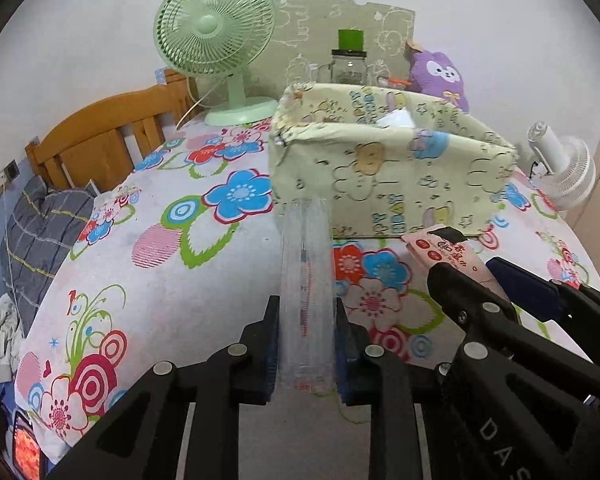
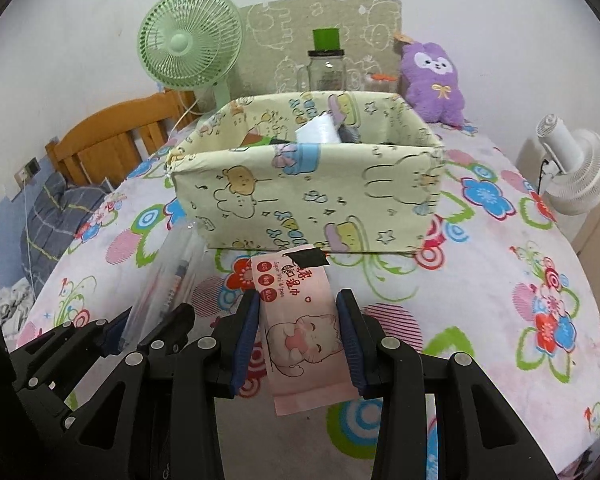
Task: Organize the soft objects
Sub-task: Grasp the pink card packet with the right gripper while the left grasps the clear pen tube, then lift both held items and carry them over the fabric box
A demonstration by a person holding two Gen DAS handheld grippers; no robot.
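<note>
My left gripper [image 1: 307,312] is shut on a clear plastic tube [image 1: 306,280] with something red inside, held above the floral bedspread [image 1: 160,280] and pointing at the pale yellow cartoon-print fabric box [image 1: 380,184]. My right gripper [image 2: 298,304] is shut on a pink pack of wet wipes [image 2: 300,332] with a cat drawing and a black tab. That pack [image 1: 448,252] and gripper [image 1: 476,280] also show at the right of the left wrist view. The left gripper [image 2: 148,320] with its tube [image 2: 168,276] shows at lower left of the right wrist view. The box [image 2: 308,200] holds a white item [image 2: 318,130].
Behind the box stand a green desk fan [image 1: 214,40], a glass jar [image 1: 348,68] with a green lid and a purple plush toy [image 2: 434,80]. A white fan [image 2: 576,168] sits off the bed's right edge. A wooden headboard [image 1: 100,136] and grey pillow [image 1: 40,232] lie at left.
</note>
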